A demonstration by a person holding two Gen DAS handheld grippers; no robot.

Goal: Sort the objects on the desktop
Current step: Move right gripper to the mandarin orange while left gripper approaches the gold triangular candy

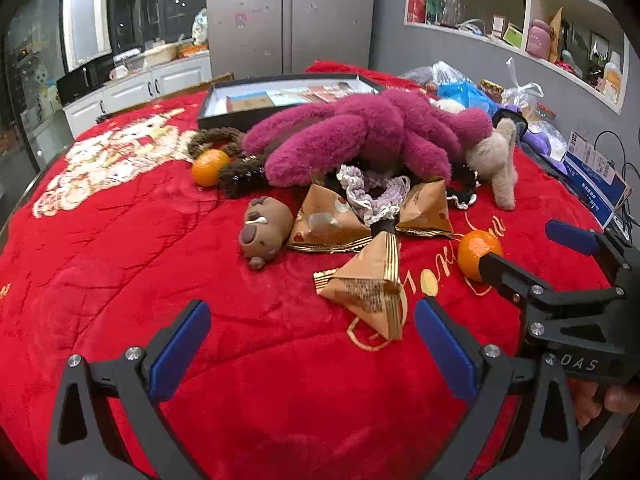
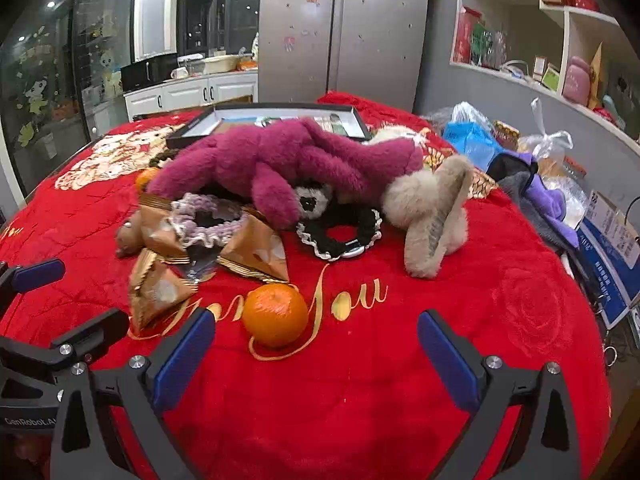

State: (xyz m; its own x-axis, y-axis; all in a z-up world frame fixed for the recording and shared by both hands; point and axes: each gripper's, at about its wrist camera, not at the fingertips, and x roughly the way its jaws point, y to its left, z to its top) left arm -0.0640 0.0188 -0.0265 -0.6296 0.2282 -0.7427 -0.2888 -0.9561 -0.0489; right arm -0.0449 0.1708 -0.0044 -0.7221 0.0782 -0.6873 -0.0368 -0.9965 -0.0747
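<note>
A pile lies mid-table on a red blanket (image 1: pixel 120 280): a magenta plush (image 1: pixel 360 132), a beige plush (image 1: pixel 496 160), a small brown capybara toy (image 1: pixel 266 230), three gold triangular snack packets (image 1: pixel 368 288), a lilac scrunchie (image 1: pixel 368 192), a black scrunchie (image 2: pixel 340 232) and two oranges (image 1: pixel 208 167) (image 2: pixel 275 315). My left gripper (image 1: pixel 312 344) is open and empty, just short of the nearest packet. My right gripper (image 2: pixel 316 354) is open and empty, just short of the near orange; it also shows in the left wrist view (image 1: pixel 524 248).
An open black box (image 1: pixel 280 100) with cards stands behind the pile. Plastic bags (image 2: pixel 472 132), purple cloth (image 2: pixel 548 196) and a blue-white carton (image 2: pixel 612 248) crowd the right edge. A fridge, shelves and kitchen cabinets are beyond the table.
</note>
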